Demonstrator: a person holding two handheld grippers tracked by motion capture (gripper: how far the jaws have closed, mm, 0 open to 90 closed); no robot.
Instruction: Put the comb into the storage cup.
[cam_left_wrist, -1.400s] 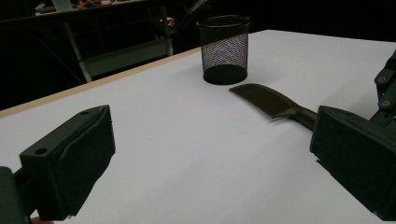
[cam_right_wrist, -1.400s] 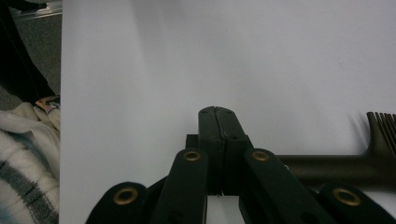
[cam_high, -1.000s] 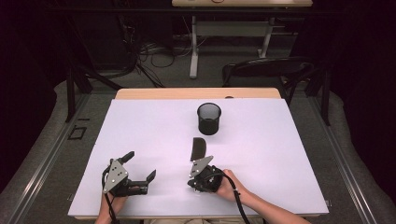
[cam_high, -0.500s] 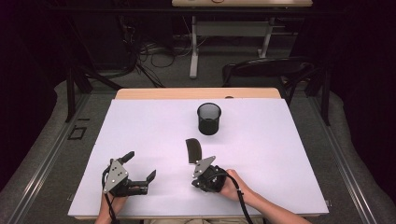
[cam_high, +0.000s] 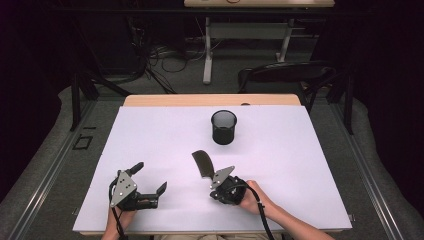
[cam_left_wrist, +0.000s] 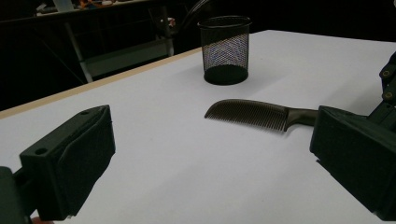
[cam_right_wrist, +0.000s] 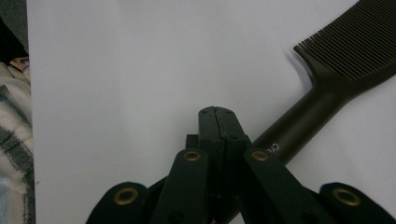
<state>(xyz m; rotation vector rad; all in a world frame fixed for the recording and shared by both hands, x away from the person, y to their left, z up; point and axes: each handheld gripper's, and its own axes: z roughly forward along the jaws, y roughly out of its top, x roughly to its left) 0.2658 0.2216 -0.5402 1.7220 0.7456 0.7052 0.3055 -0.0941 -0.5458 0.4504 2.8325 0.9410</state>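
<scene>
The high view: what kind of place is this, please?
Probably a lab or workshop set up for recording. A table with a plain white cover stands before dark surroundings, loose cables lie on the floor behind it, and another desk frame stands farther back.

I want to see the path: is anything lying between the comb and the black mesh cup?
Nothing: in the high view, only bare white table lies between the comb and the mesh cup.
</scene>
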